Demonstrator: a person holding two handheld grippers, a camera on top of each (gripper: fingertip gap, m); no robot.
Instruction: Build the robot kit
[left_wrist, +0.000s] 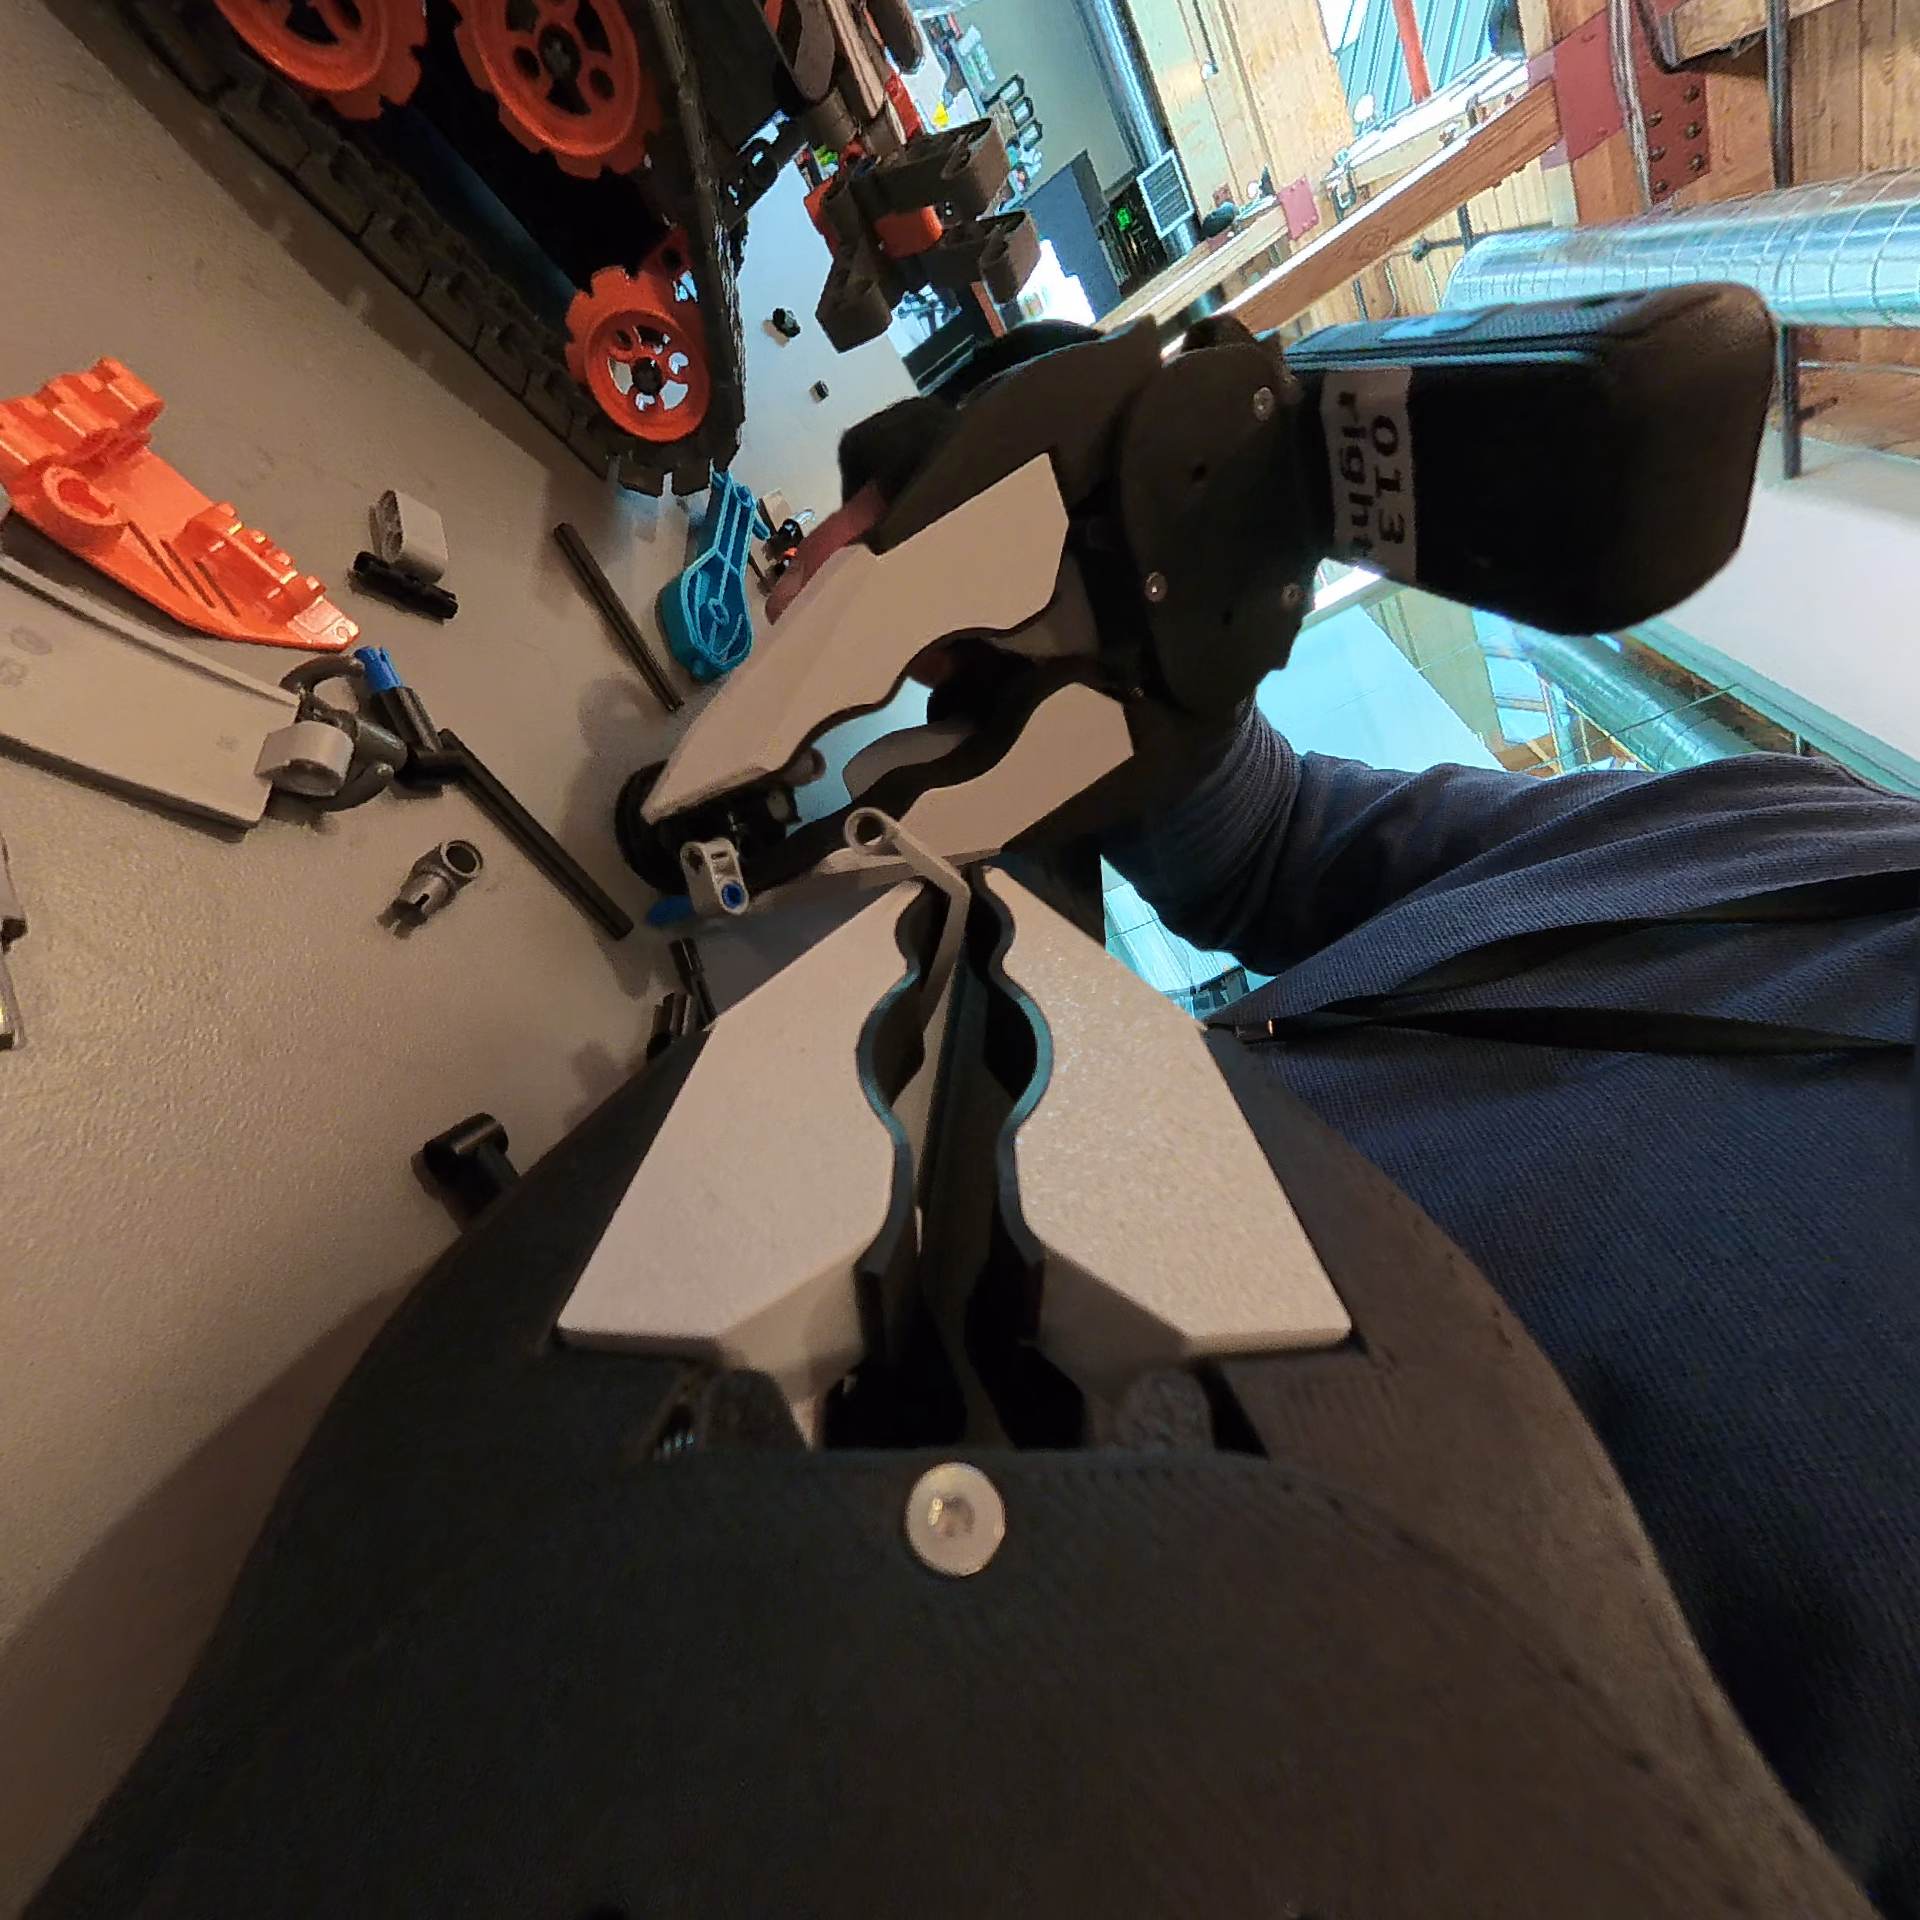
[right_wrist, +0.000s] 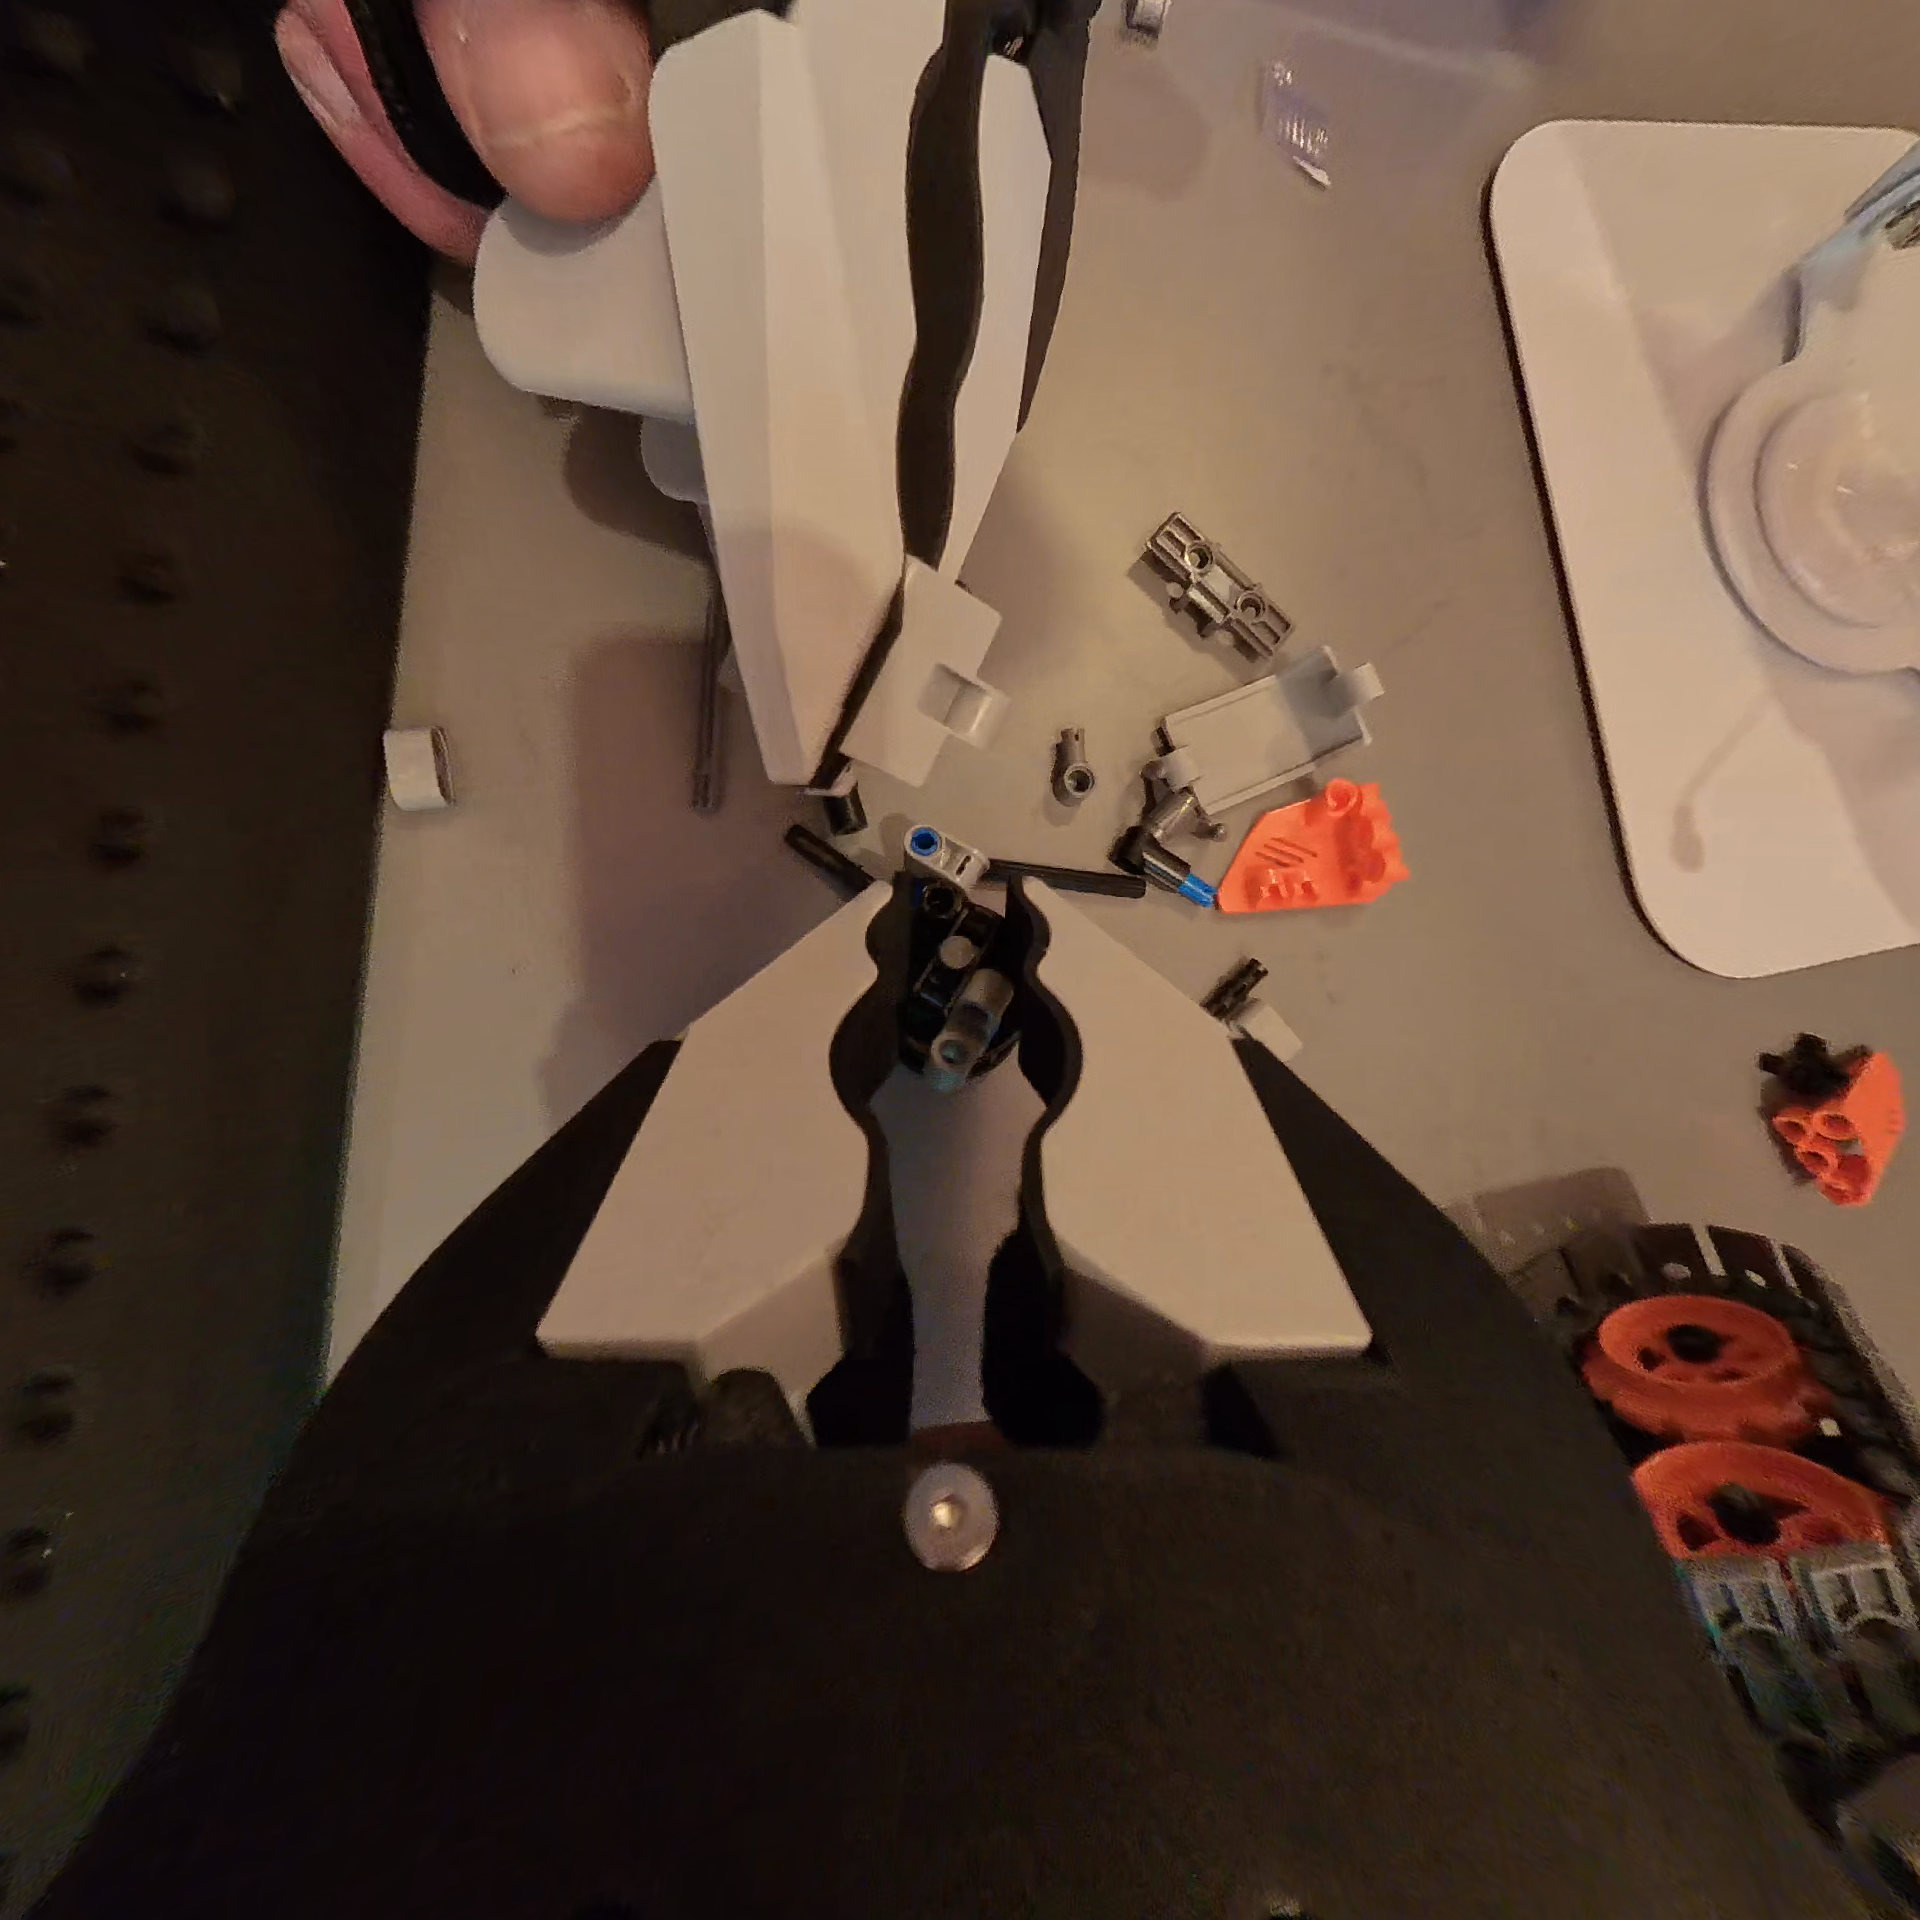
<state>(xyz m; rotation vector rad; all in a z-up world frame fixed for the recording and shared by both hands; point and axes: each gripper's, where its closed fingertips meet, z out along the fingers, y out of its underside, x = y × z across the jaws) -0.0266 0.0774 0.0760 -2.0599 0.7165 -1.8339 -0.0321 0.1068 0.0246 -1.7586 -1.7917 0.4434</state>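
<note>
My left gripper (left_wrist: 951, 914) pinches a thin grey panel (left_wrist: 940, 935) by its edge: light, stiff, slippery, I'd judge. My right gripper (right_wrist: 956, 914) clamps a small black pin assembly (right_wrist: 951, 987), tip to tip with it. Loose parts, an orange wedge (right_wrist: 1314, 852) and a tracked model (left_wrist: 499, 156) lie around on the table (left_wrist: 208, 1143).

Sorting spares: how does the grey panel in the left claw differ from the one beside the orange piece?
The held grey panel is clamped in the left claw, bare; the loose grey panel lies flat with a dark connector attached. Both are light grey with end loops.
</note>
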